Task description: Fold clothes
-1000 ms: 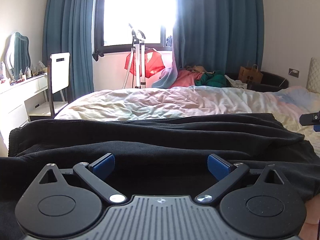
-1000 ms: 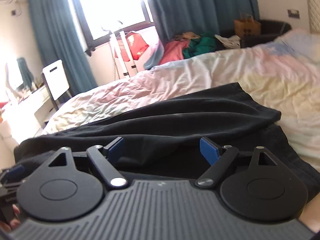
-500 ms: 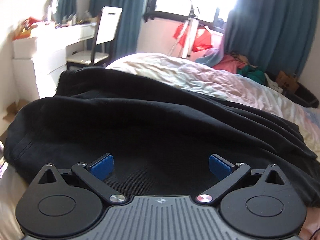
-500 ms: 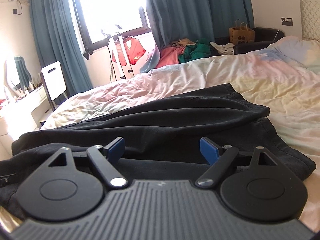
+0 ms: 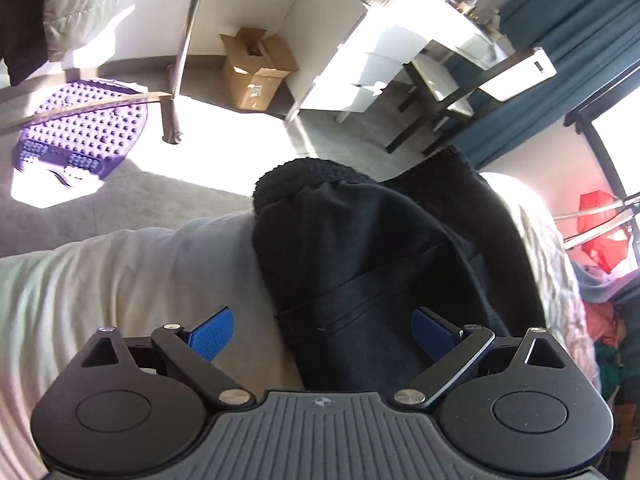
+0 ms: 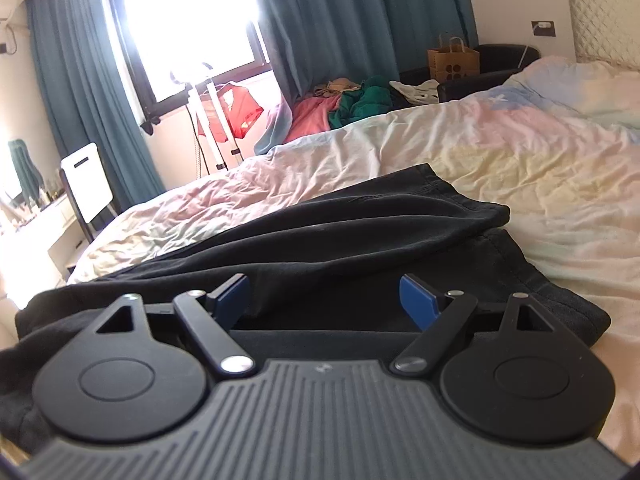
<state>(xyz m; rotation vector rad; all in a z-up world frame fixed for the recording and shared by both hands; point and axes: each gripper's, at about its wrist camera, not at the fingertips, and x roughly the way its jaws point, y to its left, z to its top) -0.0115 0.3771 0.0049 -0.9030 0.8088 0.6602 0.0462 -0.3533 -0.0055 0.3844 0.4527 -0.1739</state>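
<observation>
Left wrist: my left gripper (image 5: 322, 334), jaws wide though just narrowing, above black garment (image 5: 360, 248); cardboard box (image 5: 256, 68) label ahead unreadable.

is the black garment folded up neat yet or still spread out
Still spread out, not neatly folded. The black garment lies long and rumpled across the bed, one layer loosely lapped over another, its ribbed end hanging at the bed's edge.

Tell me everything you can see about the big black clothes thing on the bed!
The black garment looks like soft, thick knit fabric, maybe cotton. It lies spread across the pale quilt in long loose folds, partly doubled over itself. One end has a ribbed, gathered band that hangs over the bed's edge above the floor. A stitched seam crosses it. Only the quilt touches it; both open tools are near it, neither gripping.
</observation>
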